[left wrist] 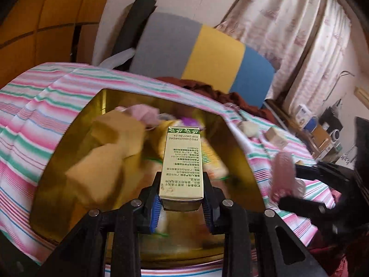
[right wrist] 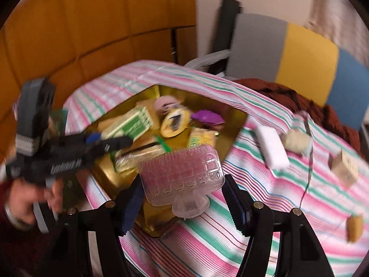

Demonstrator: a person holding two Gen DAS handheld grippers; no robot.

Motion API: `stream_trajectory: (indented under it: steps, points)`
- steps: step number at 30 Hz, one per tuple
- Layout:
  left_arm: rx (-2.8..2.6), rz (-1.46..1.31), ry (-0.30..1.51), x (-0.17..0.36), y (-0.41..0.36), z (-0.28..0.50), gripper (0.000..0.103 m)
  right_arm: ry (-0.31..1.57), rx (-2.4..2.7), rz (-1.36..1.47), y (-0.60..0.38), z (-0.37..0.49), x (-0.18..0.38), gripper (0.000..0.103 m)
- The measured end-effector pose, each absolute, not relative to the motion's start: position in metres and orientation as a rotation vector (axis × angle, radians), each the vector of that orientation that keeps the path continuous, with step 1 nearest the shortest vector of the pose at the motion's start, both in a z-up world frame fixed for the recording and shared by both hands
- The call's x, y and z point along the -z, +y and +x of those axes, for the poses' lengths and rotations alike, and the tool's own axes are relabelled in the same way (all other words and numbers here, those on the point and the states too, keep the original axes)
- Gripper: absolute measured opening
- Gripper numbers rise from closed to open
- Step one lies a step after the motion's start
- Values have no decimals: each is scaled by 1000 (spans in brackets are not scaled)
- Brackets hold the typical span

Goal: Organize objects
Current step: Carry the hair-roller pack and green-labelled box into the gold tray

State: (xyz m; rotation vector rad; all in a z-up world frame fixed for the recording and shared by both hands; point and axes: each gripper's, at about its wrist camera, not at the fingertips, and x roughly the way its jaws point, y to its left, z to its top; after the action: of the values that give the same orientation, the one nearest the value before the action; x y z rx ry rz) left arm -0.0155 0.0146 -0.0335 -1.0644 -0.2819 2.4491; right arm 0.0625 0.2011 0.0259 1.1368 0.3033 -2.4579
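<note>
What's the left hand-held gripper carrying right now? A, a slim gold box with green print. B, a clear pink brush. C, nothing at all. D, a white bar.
A: in the left wrist view the left hand-held gripper is clamped on a slim gold box with green print, above the gold tray; the pink brush sits in the right hand-held gripper.

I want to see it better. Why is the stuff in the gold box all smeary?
Left wrist view: the gold box blurs from movement, while the carton held in the left gripper stays sharp. Right wrist view: almost everything blurs, least the pink brush.
</note>
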Motion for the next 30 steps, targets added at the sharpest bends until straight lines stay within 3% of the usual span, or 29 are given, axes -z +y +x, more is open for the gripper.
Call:
stream_trajectory:
  steps: [7, 10, 12, 14, 30]
  points:
    - [-2441, -1170, -263, 50, 1, -28, 30, 399, 2409, 1202, 183, 60, -8, 68]
    - [-2404, -1213, -205, 56, 7, -30, 30, 378, 2417, 1234, 184, 60, -6, 73]
    - [-2428, -1214, -178, 56, 8, -26, 38, 340, 2427, 1227, 187, 61, -8, 78]
    - [-2460, -1208, -186, 52, 6, -24, 54, 301, 2434, 1220, 190, 62, -10, 79]
    - [-2683, -1046, -417, 24, -41, -17, 61, 75, 2497, 1216, 211, 70, -16, 80]
